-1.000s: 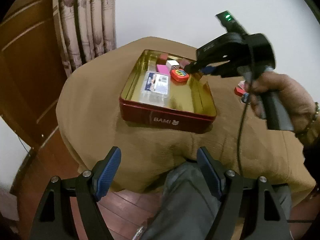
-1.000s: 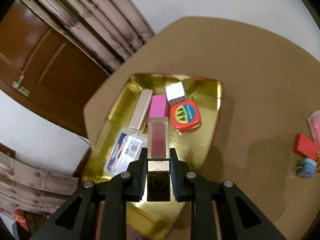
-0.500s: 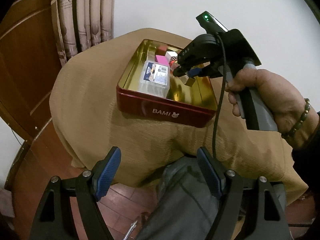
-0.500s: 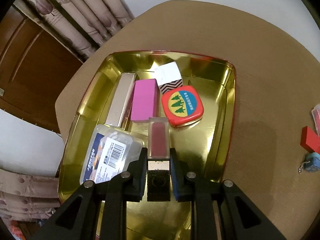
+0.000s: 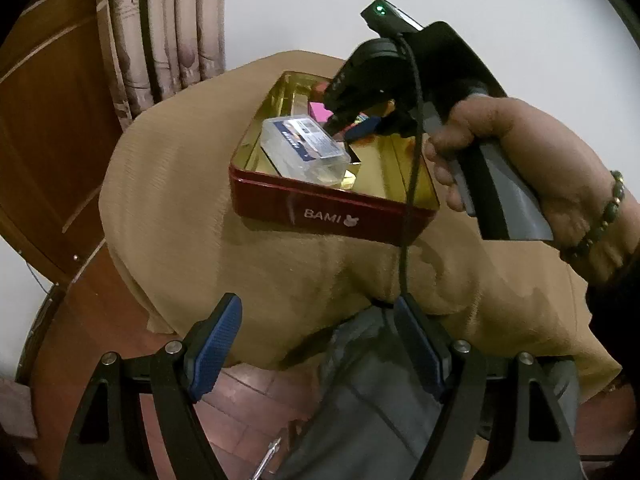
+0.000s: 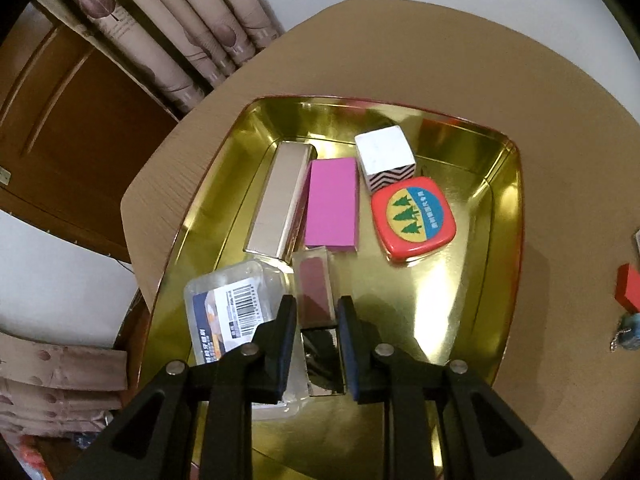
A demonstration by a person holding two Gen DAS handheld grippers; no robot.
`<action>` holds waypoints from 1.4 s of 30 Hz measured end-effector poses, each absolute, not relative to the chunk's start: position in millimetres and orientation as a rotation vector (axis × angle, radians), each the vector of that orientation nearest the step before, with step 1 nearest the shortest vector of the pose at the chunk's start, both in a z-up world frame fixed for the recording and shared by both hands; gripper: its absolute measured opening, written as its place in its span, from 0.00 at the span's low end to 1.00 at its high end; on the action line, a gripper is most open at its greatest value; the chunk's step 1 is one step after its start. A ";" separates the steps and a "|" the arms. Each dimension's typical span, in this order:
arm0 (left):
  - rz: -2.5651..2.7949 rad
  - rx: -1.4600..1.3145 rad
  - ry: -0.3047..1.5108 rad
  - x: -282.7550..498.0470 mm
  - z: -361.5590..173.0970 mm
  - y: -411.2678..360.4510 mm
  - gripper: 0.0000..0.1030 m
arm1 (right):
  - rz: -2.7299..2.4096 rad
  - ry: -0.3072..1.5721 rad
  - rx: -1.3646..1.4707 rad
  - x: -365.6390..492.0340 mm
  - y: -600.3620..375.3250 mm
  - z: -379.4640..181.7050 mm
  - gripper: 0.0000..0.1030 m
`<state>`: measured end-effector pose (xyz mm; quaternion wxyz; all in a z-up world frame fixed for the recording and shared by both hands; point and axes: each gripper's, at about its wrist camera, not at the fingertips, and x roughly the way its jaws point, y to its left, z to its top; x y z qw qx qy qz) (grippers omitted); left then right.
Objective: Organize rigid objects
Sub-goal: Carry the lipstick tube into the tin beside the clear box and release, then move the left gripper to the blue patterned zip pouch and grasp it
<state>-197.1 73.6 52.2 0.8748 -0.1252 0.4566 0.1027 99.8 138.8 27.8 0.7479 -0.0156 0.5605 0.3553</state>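
A gold tin tray [image 6: 500, 208] with a red outer wall [image 5: 280, 204] sits on the tan table. In it lie a clear plastic box [image 6: 228, 312], a silver bar [image 6: 280, 200], a pink block [image 6: 331, 204], a white cube [image 6: 385, 156] and a red tin [image 6: 414, 218]. A clear lipstick tube [image 6: 314, 292] with a dark red core lies on the tray floor between my right gripper's [image 6: 317, 312] fingers, which stand slightly apart from it. My left gripper [image 5: 316, 340] is open and empty, low in front of the table.
A red block [image 6: 628, 290] and a blue keychain [image 6: 628, 330] lie on the table right of the tray. A curtain [image 5: 160, 32] and wooden door [image 5: 44, 120] stand behind. The person's knee [image 5: 380, 380] is under the left gripper.
My right gripper lowered into the tray and its fingers spread, letting go of the lipstick tube, which now rests beside the clear box. The left gripper stayed low.
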 end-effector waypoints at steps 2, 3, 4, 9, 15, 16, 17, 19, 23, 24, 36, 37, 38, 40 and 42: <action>0.220 -0.261 0.950 -197.1 51.9 74.4 0.72 | 0.776 1.182 -0.037 99.0 133.4 35.8 0.21; 0.218 -0.262 0.952 -197.1 51.5 73.6 0.72 | 0.790 1.161 -0.021 96.2 124.0 42.0 0.21; 0.216 -0.262 0.953 -197.1 51.6 73.4 0.72 | 0.810 1.120 0.002 93.4 114.4 51.4 0.21; 0.206 -0.237 0.929 -199.8 56.1 66.7 0.72 | 0.780 0.873 0.045 76.3 39.0 77.5 0.37; 0.133 -0.188 0.943 -198.0 57.2 42.1 0.72 | 0.479 0.715 -0.031 72.0 -94.1 42.9 0.49; 0.121 -0.179 0.945 -196.6 57.9 38.4 0.72 | 0.442 0.720 -0.044 75.6 -109.0 35.1 0.49; 0.108 -0.159 0.948 -195.2 58.4 31.4 0.72 | 0.381 0.735 -0.056 80.9 -133.4 21.6 0.49; 0.065 -0.117 0.950 -188.9 61.9 12.8 0.72 | 0.284 0.767 -0.052 91.2 -181.9 -1.8 0.49; -0.018 -0.060 0.916 -169.5 73.7 -17.6 0.72 | 0.139 0.797 -0.060 105.9 -249.4 -35.1 0.49; -0.058 -0.051 0.905 -157.9 76.9 -28.3 0.72 | 0.121 0.804 -0.054 108.2 -258.7 -40.8 0.49; -0.343 0.142 0.831 -7.9 58.5 -112.6 0.72 | 0.147 0.838 0.107 117.3 -318.0 -71.0 0.50; -0.361 0.165 0.831 -0.4 55.6 -117.1 0.72 | 0.154 0.835 0.102 119.9 -318.9 -70.7 0.50; -0.367 0.207 0.837 9.3 50.7 -123.6 0.72 | 0.173 0.834 0.098 120.6 -318.4 -70.9 0.50; -0.404 0.254 0.866 27.0 40.8 -133.1 0.72 | 0.189 0.835 0.108 119.7 -323.9 -72.2 0.50; -0.411 0.303 0.889 42.6 31.8 -141.2 0.70 | 0.195 0.831 0.134 106.9 -316.3 -66.5 0.50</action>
